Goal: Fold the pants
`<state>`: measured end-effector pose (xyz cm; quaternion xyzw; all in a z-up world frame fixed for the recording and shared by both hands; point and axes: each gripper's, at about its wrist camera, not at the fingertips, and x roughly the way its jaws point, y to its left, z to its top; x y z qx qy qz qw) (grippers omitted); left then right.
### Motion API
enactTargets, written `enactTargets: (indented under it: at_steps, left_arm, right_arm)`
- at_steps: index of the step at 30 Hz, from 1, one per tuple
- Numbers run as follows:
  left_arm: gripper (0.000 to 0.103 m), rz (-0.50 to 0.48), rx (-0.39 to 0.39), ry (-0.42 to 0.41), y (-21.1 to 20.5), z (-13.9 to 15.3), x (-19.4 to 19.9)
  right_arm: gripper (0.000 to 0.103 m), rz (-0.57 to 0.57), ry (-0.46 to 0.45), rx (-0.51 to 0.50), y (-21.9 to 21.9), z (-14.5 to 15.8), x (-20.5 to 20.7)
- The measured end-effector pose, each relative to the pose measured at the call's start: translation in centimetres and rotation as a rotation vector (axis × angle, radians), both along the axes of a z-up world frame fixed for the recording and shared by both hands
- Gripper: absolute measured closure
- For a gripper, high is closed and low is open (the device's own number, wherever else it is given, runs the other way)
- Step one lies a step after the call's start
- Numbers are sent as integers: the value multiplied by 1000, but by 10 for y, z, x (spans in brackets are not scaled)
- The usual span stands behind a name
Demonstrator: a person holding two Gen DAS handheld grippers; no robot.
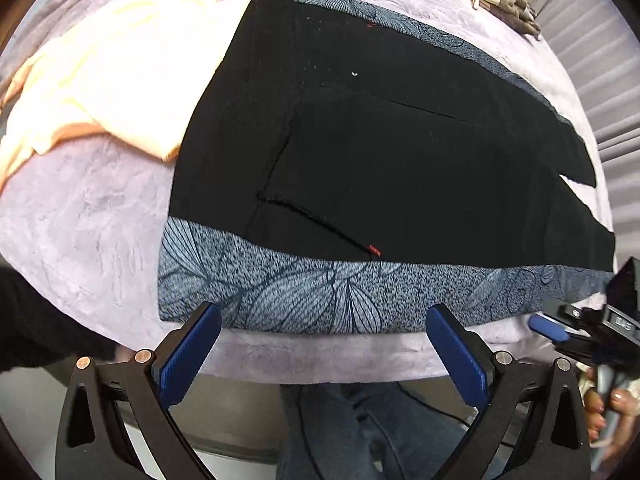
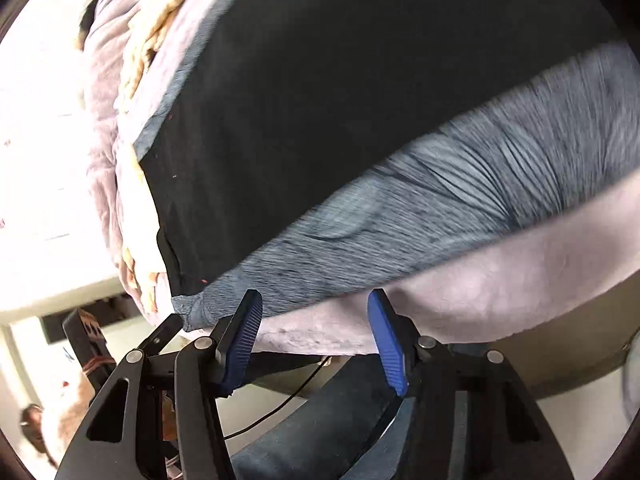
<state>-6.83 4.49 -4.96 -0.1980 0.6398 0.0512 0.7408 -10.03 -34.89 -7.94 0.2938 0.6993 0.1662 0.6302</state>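
both grippers sit at the near edge of the bed with nothing between their blue pads: my left gripper (image 1: 323, 322) stands wide apart, my right gripper (image 2: 315, 308) is spread narrower. i see the black pants (image 1: 380, 152) lying flat and smooth, waistband toward the peach garment (image 1: 108, 76), legs running right with a split showing between them, small red tags on the seams. they rest on a blue leaf-print cloth (image 1: 288, 292) over the lilac blanket (image 1: 80, 220), just beyond both grippers.
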Motion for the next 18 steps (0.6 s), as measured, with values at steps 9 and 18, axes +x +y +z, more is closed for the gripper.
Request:
enactTargets:
  at_steps: [9, 18]
  left_arm:
    - [0, 30, -85, -38, 11, -4, -24]
    - [0, 61, -271, -87, 13, 6, -44]
  right_arm:
    - [41, -6, -83, 172, 25, -11, 4]
    - [38, 20, -147, 357, 71, 13, 29]
